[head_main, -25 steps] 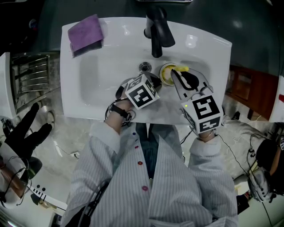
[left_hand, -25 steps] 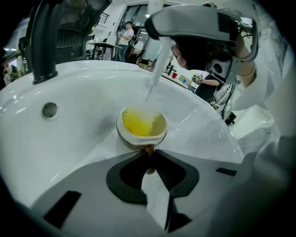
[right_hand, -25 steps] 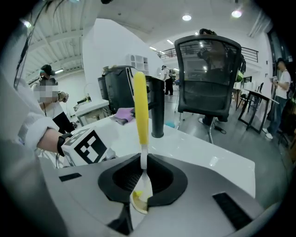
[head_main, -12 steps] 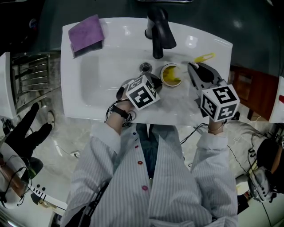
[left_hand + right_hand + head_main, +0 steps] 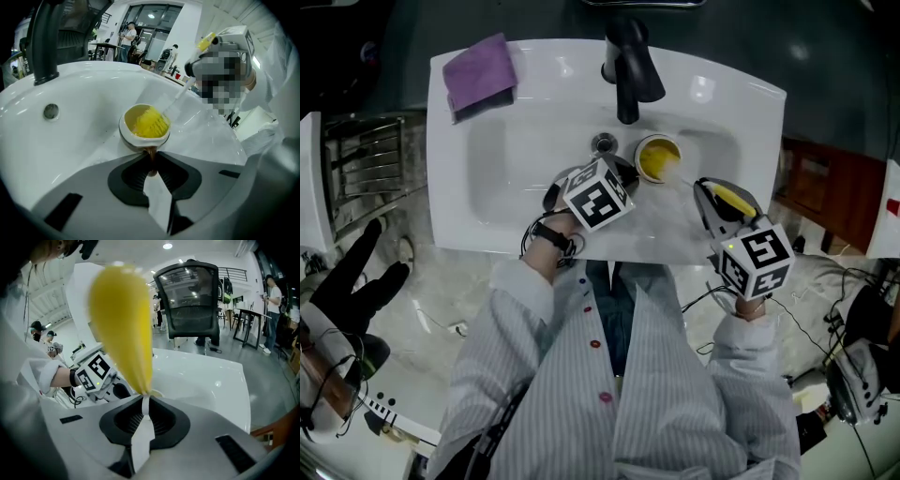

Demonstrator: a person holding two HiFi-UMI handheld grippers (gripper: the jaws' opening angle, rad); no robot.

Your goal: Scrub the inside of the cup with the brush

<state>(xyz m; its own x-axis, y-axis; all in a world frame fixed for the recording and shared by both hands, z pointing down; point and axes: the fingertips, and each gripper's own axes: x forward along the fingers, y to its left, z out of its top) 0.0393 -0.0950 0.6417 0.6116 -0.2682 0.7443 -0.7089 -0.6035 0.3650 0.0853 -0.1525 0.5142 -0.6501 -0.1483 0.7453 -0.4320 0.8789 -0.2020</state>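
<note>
White sink [image 5: 450,187] fills the middle of the head view, with a black faucet [image 5: 623,66] at its far edge, a drain [image 5: 603,142] just below the faucet and a purple cloth [image 5: 480,73] on the far left corner of the rim. A person in a striped shirt leans over it, holding a gripper in each hand.

The cup [image 5: 658,157] is inside the basin, just right of the drain and near the faucet's spout. Its mouth opens upward and it is yellow inside. The left gripper [image 5: 628,175] reaches it from the near left. In the left gripper view its jaws are closed on the cup's brown handle [image 5: 151,157].

The right gripper [image 5: 709,190] is near the cup, on its near right side, with its jaws clamped on the yellow handle of the brush [image 5: 124,319]. The brush's clear shaft runs from that gripper up and to the left, sloping down into the cup. Its yellow bristles [image 5: 149,123] sit inside the cup's mouth.

The brush's long axis therefore points from the right gripper toward the cup, at an angle to the left gripper's line. Scrubbing looks to be under way. The coming stroke likely calls for pushing or twisting along that shaft while the left gripper braces the cup against tipping.
</note>
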